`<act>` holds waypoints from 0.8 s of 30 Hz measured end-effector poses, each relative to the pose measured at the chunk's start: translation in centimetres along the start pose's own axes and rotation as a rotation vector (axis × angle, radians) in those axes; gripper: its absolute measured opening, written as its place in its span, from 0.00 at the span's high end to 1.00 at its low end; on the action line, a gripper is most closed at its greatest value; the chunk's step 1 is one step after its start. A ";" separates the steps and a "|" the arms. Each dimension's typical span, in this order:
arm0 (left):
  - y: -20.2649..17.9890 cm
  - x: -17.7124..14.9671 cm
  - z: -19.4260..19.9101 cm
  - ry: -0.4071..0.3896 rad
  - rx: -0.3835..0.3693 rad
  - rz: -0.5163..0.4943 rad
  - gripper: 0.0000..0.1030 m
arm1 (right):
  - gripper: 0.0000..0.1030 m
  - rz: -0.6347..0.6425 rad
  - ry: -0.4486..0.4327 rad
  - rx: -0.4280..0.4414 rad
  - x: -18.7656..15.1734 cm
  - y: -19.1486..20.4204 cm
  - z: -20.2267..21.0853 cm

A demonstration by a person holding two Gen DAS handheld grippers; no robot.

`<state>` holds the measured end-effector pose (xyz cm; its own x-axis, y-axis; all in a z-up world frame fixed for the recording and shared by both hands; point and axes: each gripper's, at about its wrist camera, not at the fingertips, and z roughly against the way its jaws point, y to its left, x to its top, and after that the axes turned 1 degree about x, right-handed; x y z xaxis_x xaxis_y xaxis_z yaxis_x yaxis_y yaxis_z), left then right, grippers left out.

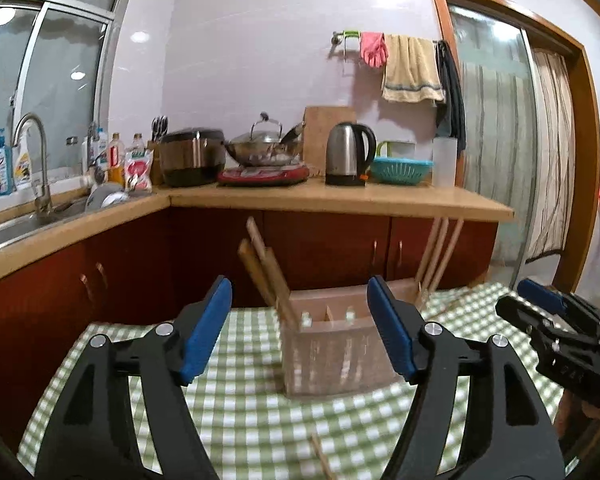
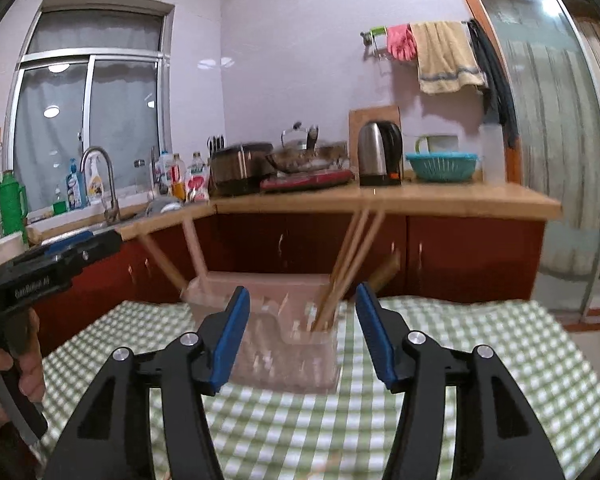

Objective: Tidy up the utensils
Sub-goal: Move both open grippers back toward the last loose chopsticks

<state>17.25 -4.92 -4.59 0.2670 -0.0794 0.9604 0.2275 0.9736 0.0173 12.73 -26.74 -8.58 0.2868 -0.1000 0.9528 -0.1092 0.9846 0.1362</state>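
Two grippers faced a holder (image 1: 332,344) that stood on a green checked cloth (image 1: 240,420). The left gripper (image 1: 300,328) had its blue pads spread apart with nothing pinched between them; the holder sat beyond the fingertips, framed by the gap. The right gripper (image 2: 302,332) was likewise released, jaws apart and empty, with the holder just ahead of it. A hand (image 2: 8,376) gripped the left tool's handle at the edge of the right view.

The holder was a pale, see-through box split into compartments. Several chopsticks (image 1: 268,276) leaned out of its left end, and another bundle (image 1: 438,252) leaned out of its right end. One more stick (image 1: 324,456) lay loose on the cloth near the left gripper, apart from the holder. Behind stood a counter (image 1: 340,196) with a kettle (image 1: 348,154) on it.
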 end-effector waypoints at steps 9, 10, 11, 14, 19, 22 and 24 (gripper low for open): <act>1.2 -6.4 5.0 0.116 0.077 -0.008 0.33 | 0.47 0.009 0.130 0.016 -8.7 3.1 2.8; 1.3 -6.9 5.3 0.124 0.084 -0.011 0.33 | 0.47 0.010 0.147 0.018 -9.4 3.4 2.7; 1.4 -7.6 5.7 0.137 0.094 -0.013 0.33 | 0.47 0.006 0.163 0.018 -10.1 3.5 2.6; 1.9 -9.2 6.5 0.176 0.105 0.001 0.33 | 0.47 -0.015 0.230 0.027 -11.9 3.7 1.8; 2.6 -10.4 7.3 0.199 0.124 0.027 0.33 | 0.47 0.028 0.307 0.020 -14.2 4.9 1.0; 2.7 -10.6 7.3 0.206 0.122 0.038 0.33 | 0.47 0.051 0.346 0.020 -15.1 5.7 0.7; 2.5 -10.7 7.3 0.211 0.118 0.042 0.33 | 0.47 0.064 0.369 0.016 -15.5 6.0 0.5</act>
<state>8.13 -0.04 -12.83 0.4667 -0.0695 0.8817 0.1048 0.9942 0.0229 7.12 -19.37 -22.43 0.6021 0.0224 0.7981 -0.1520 0.9845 0.0870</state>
